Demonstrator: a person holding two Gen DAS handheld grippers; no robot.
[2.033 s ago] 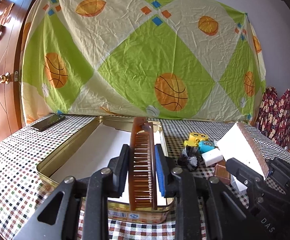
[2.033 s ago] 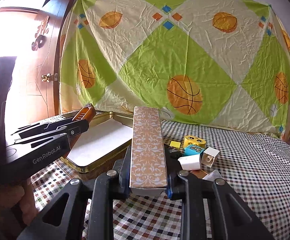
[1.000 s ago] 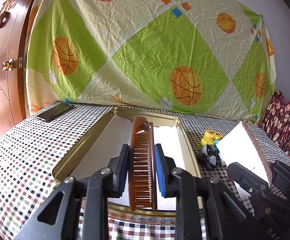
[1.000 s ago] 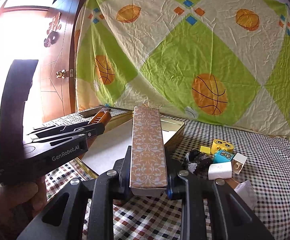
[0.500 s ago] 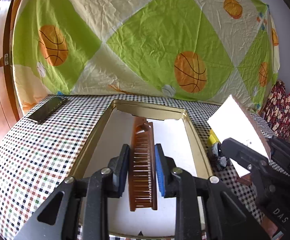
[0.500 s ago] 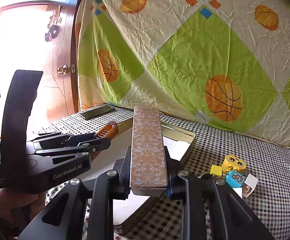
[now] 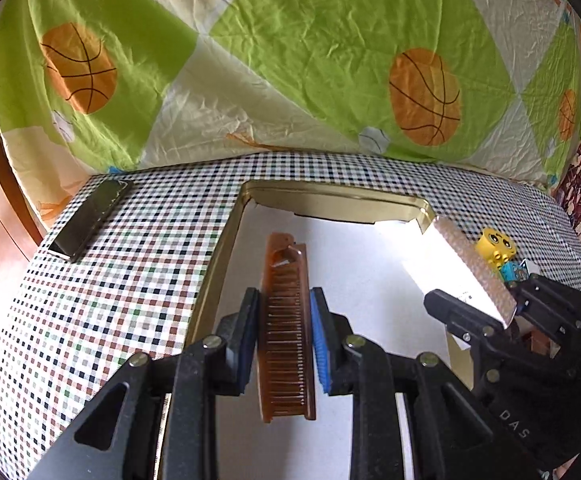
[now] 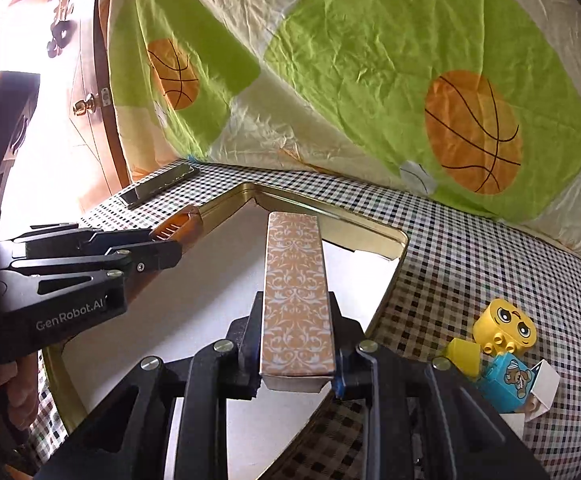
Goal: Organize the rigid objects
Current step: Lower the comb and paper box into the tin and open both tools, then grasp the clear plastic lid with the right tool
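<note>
Over the gold tin [image 7: 226, 240], left tongs [image 7: 284, 340] pinching brown comb [image 7: 286, 344], right tongs [image 8: 296, 352] pinching patterned box [image 8: 296, 288], white floor bare beneath.

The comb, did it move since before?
Yes. The comb, shut in the left gripper, went from the tin's near edge to over its inside.

1. Backdrop sheet [image 7: 290, 60]: green and cream diamonds with orange basketball prints, creased, hung behind the surface.
2. Checked cloth [image 7: 122, 280]: small multicolour squares, covers the surface.
3. Dark flat phone-like slab [image 7: 88, 216]: lies on the cloth near the far left corner.
4. Wooden door [image 8: 86, 80]: brown, brass knob [image 8: 84, 106], left of the sheet.
</note>
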